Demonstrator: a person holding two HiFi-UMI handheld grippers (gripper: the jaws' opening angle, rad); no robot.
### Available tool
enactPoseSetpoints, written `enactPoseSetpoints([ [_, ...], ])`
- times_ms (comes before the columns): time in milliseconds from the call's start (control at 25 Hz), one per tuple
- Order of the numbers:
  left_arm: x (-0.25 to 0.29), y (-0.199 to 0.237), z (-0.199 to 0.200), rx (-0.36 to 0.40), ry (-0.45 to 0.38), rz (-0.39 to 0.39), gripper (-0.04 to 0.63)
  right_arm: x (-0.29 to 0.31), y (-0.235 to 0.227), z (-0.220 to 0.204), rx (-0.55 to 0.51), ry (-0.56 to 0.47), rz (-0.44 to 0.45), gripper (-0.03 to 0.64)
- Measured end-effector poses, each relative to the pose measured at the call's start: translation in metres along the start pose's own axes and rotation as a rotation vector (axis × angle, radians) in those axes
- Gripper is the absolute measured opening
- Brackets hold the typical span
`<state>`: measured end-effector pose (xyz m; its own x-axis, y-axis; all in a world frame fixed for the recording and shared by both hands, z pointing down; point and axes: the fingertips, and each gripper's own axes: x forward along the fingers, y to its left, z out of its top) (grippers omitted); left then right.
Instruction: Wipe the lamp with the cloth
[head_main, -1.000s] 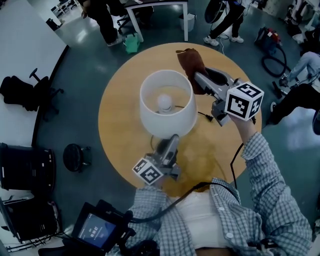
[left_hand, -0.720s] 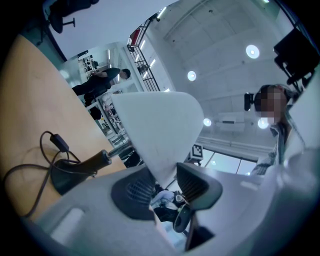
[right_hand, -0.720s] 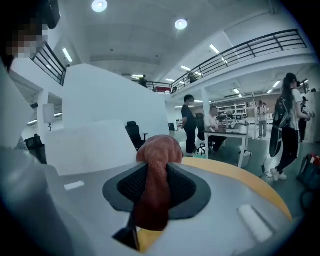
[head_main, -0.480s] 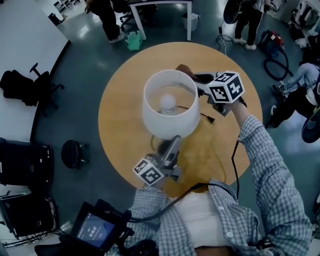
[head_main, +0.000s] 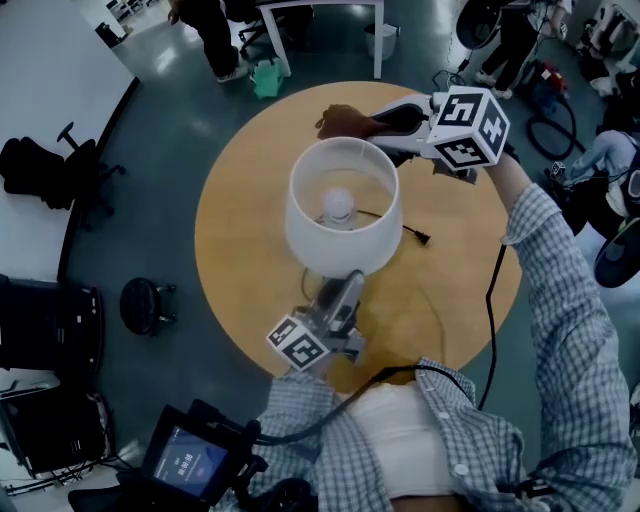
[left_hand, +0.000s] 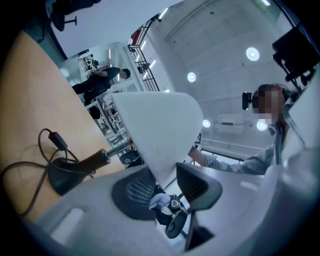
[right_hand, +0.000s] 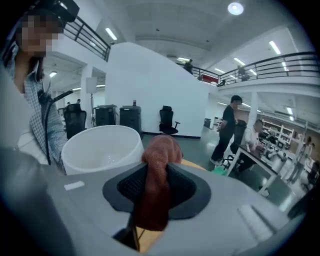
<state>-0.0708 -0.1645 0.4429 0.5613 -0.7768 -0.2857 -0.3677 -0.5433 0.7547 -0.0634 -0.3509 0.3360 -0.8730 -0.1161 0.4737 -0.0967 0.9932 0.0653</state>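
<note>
The lamp (head_main: 342, 215) is clamped at its near rim by the left tool (head_main: 343, 285). The cloth (head_main: 343, 123), pinched in the right tool (head_main: 384, 121), is held beside the lamp's far rim. Wiping seems hardly begun.

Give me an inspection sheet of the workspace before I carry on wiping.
Surface: round wooden table, carrying the lamp and its cord.
Job's things: white lamp upright mid-table; brown cloth by the shade's far rim.
Clutter: nothing seen.
Grippers: left gripper jaws clamp the shade's lower rim; right gripper jaws grip the cloth.
Cables: lamp cord with plug loose on the table; black cable along the right sleeve.
Surroundings: people beyond the table; office chair left.
</note>
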Motion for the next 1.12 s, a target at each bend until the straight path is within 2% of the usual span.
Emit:
enactPoseSetpoints([
  [200,0.001,-0.002,0.0,-0.001,-0.003,-0.001,0.129,0.02,0.001,0.012,-0.113,0.154,0.105,0.112],
  [600,0.007,-0.002,-0.005,-0.002,0.009,-0.002,0.127,0.078,-0.002,-0.018,-0.146,0.508,0.316,0.112],
  [720,0.009,-0.002,-0.005,-0.002,0.011,-0.004,0.127,0.088,0.002,-0.012,-0.231,0.583,0.36,0.112],
  [960,0.01,-0.001,-0.005,-0.004,0.019,-0.006,0.124,0.113,0.015,-0.004,-0.482,0.792,0.41,0.11],
  [1120,0.011,0.001,-0.006,-0.005,0.025,-0.012,0.123,0.129,0.036,0.011,-0.652,0.848,0.45,0.11],
])
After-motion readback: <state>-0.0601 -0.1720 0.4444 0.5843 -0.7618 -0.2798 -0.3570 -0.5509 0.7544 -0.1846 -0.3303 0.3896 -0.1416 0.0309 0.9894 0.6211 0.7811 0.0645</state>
